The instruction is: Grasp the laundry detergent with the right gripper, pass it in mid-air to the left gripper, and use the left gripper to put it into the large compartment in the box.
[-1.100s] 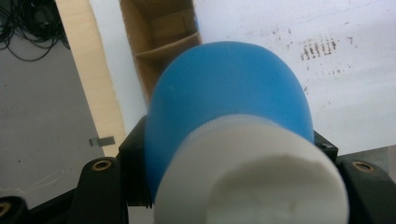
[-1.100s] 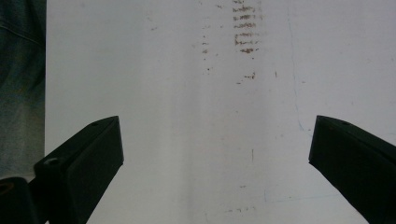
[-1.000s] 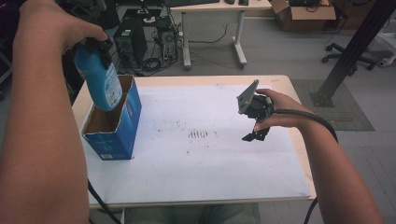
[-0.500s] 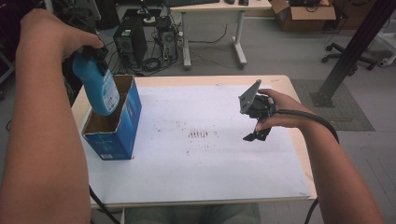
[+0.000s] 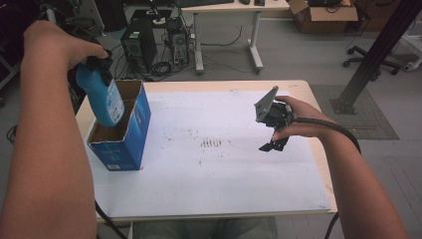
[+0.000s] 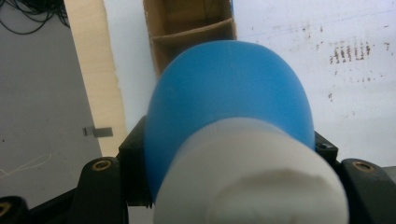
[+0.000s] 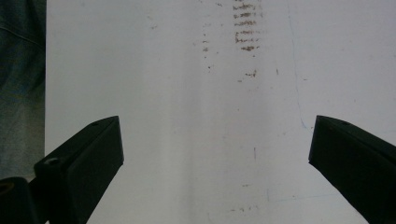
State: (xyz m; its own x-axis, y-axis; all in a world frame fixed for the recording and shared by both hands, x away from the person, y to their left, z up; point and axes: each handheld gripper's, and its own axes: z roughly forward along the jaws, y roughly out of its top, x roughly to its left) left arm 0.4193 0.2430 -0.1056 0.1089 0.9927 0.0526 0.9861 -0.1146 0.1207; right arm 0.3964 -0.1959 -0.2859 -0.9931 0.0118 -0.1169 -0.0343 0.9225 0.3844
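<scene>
While clamped in left gripper (image 5: 94, 67) jaws, blue bottle (image 5: 103, 97) hangs over cardboard box (image 5: 124, 144), bottom seemingly inside; right gripper (image 5: 273, 144) jaws spread above tabletop (image 5: 224, 169).

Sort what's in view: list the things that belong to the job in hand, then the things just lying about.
In the job:
- blue bottle, clamped in the left gripper
- open blue cardboard box under it

Lying about:
- right gripper, open, idle over the white table
- brown marks on the tabletop
- computer towers on the floor
</scene>
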